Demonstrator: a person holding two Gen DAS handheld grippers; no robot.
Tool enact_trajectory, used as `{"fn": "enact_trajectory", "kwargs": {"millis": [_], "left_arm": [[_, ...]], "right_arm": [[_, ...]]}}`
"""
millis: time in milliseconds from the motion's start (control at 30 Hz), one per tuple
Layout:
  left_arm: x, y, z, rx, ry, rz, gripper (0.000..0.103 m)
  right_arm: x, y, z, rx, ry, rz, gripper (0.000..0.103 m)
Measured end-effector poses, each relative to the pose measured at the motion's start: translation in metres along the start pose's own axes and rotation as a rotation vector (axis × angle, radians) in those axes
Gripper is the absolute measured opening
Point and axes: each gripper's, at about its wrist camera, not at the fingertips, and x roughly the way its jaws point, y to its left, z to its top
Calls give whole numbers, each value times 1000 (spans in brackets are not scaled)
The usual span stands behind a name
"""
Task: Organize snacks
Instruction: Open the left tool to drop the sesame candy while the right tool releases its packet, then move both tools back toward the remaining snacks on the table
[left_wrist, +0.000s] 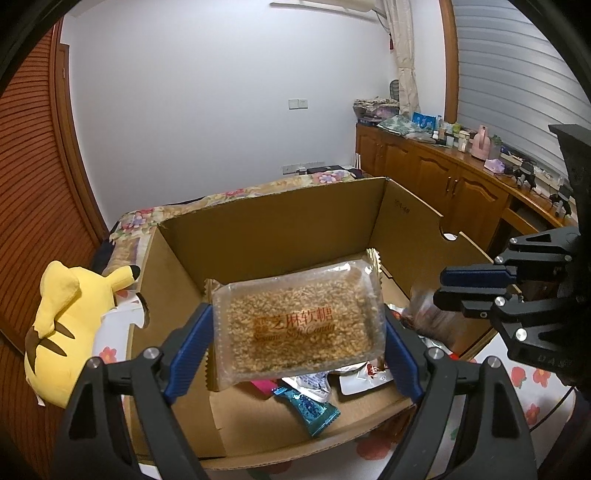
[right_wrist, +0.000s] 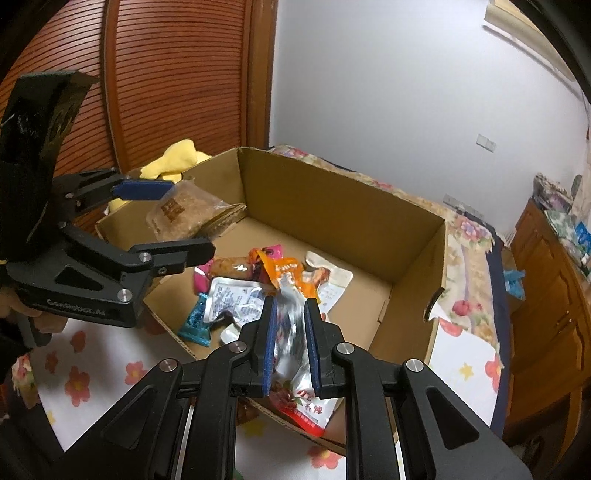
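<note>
Candy pack (left_wrist: 300, 325) spans wide left hand-held gripper (left_wrist: 300, 334); right hand-held gripper (right_wrist: 290, 345) pinches foil packet (right_wrist: 295, 332).

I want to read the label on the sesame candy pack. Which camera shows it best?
The left wrist view: the sesame candy pack faces the lens between the left gripper pads, print legible. The right wrist view shows it small, angled, partly hidden.

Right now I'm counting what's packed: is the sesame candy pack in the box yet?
Not yet. The candy pack is clamped between the left gripper's fingers, held above the box.
</note>
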Motion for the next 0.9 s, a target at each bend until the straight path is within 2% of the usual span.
{"fn": "enact_trajectory", "kwargs": {"millis": [600, 900], "left_arm": [[-4, -4, 1, -13, -11, -24, 93], [-46, -16, -10, 4, -59, -30, 93]], "right_arm": [[-18, 1, -4, 16, -31, 2, 14], [-48, 10, -12, 29, -62, -17, 21]]}}
